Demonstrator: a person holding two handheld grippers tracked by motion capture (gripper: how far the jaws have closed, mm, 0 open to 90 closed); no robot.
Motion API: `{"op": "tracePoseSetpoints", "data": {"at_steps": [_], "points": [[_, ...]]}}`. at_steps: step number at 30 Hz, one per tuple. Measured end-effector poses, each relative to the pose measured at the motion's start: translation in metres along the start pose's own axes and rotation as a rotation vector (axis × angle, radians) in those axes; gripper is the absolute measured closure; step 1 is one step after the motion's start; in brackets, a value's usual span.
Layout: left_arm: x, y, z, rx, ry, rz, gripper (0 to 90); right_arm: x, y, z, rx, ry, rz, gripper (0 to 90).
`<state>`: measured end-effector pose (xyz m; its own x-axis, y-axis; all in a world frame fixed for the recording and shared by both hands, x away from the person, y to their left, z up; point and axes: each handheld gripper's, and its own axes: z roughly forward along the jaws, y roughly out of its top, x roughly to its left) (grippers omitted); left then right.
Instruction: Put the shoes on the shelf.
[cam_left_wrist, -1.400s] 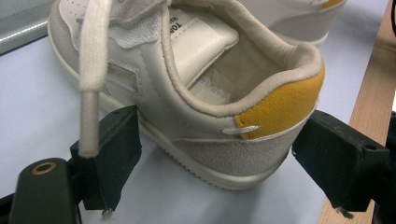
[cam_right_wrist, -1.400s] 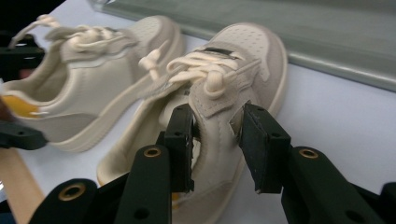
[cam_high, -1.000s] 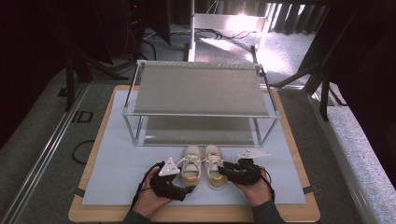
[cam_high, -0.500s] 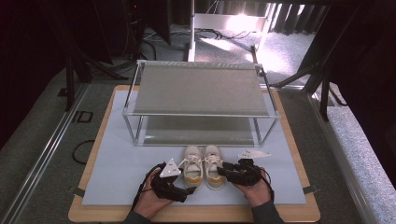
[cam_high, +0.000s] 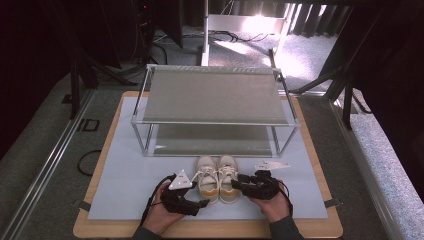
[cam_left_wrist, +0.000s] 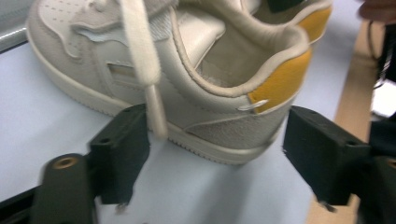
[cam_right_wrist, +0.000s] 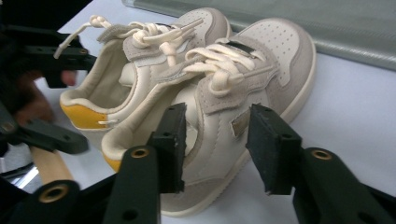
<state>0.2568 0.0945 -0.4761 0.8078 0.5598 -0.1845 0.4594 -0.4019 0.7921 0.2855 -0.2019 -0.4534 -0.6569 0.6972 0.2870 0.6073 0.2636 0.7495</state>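
Two shoes sit side by side near the table's (cam_high: 125, 175) near edge. The left gripper (cam_left_wrist: 215, 154) is spread wide around the left shoe's (cam_left_wrist: 187, 79) heel; the right gripper (cam_right_wrist: 215, 144) straddles the right shoe's (cam_right_wrist: 243, 93) side wall, one jaw inside, not yet pinching

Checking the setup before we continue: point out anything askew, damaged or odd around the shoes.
Nothing is damaged or spilled. The pair of sneakers stands upright and side by side on the mat. One oddity: a loose lace of the left sneaker droops over its side toward the left gripper.
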Motion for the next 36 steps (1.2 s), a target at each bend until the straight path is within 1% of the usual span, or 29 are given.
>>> {"op": "tracePoseSetpoints", "data": {"at_steps": [1,2,3,5,6,7,9,10,11,12,13,14,15,18,19,20,21,22,25,27,32,34,36], "points": [[0.000,0.000,0.000,0.000,0.000,0.000,30.5,0.000,0.000,0.000,0.000,0.000,0.000,56.0],[-0.001,0.001,-0.011,-0.029,0.002,-0.006,30.5,0.002,0.000,0.000,-0.006,-0.013,-0.022,55.6],[0.000,0.002,-0.016,-0.047,-0.008,-0.016,31.0,0.007,0.000,0.000,-0.007,-0.040,-0.051,55.3],[0.001,0.005,-0.024,-0.089,-0.012,-0.030,32.3,0.008,0.001,0.000,-0.003,-0.048,-0.062,55.4],[0.001,0.008,-0.028,-0.107,-0.007,-0.035,32.4,0.008,0.002,0.000,-0.006,-0.049,-0.060,55.7],[0.001,0.011,-0.030,-0.123,0.008,-0.041,32.6,0.008,0.002,0.000,-0.009,-0.053,-0.062,56.5],[0.001,0.018,-0.032,-0.122,0.057,-0.050,35.3,0.009,0.003,0.000,-0.003,-0.070,-0.076,57.7],[0.000,0.021,-0.031,-0.117,0.098,-0.057,36.7,0.009,0.003,0.001,-0.001,-0.078,-0.084,58.5],[0.000,0.024,-0.029,-0.105,0.153,-0.066,40.7,0.010,0.004,0.002,0.003,-0.087,-0.092,59.1],[-0.001,0.026,-0.026,-0.099,0.196,-0.075,45.9,0.010,0.004,0.002,0.004,-0.092,-0.096,59.8],[-0.001,0.026,-0.026,-0.099,0.196,-0.075,52.5,0.010,0.004,0.002,0.004,-0.092,-0.096,59.8],[0.000,0.029,-0.022,-0.102,0.201,-0.099,52.5,0.011,0.004,0.002,0.006,-0.096,-0.099,60.4],[0.000,0.030,-0.020,-0.097,0.211,-0.110,54.9,0.011,0.005,0.002,0.007,-0.099,-0.107,61.1],[-0.002,0.032,-0.011,-0.056,0.237,-0.121,52.2,0.012,0.005,0.001,0.009,-0.106,-0.112,61.1],[-0.002,0.032,-0.009,-0.044,0.237,-0.124,50.7,0.011,0.005,0.002,0.008,-0.106,-0.110,61.1],[-0.002,0.032,-0.009,-0.044,0.237,-0.124,50.1,0.011,0.005,0.002,0.008,-0.106,-0.110,61.1],[-0.002,0.032,-0.005,-0.027,0.235,-0.133,50.1,0.011,0.005,0.002,0.006,-0.105,-0.108,61.1],[-0.002,0.032,-0.003,-0.021,0.231,-0.138,49.8,0.011,0.004,0.001,0.001,-0.106,-0.105,62.0],[0.001,0.032,0.001,-0.007,0.215,-0.160,51.8,0.012,0.004,0.001,0.002,-0.109,-0.107,62.3],[0.001,0.033,0.002,0.000,0.212,-0.162,52.4,0.011,0.004,0.001,0.002,-0.106,-0.104,62.3],[0.000,0.037,0.006,0.028,0.232,-0.129,54.4,0.010,0.004,0.000,0.000,-0.096,-0.097,63.5],[-0.001,0.038,0.005,0.040,0.239,-0.109,56.1,0.010,0.004,0.000,0.000,-0.095,-0.095,63.7],[-0.001,0.038,0.005,0.041,0.239,-0.091,58.3,0.010,0.004,0.001,-0.001,-0.093,-0.095,63.8]]}}
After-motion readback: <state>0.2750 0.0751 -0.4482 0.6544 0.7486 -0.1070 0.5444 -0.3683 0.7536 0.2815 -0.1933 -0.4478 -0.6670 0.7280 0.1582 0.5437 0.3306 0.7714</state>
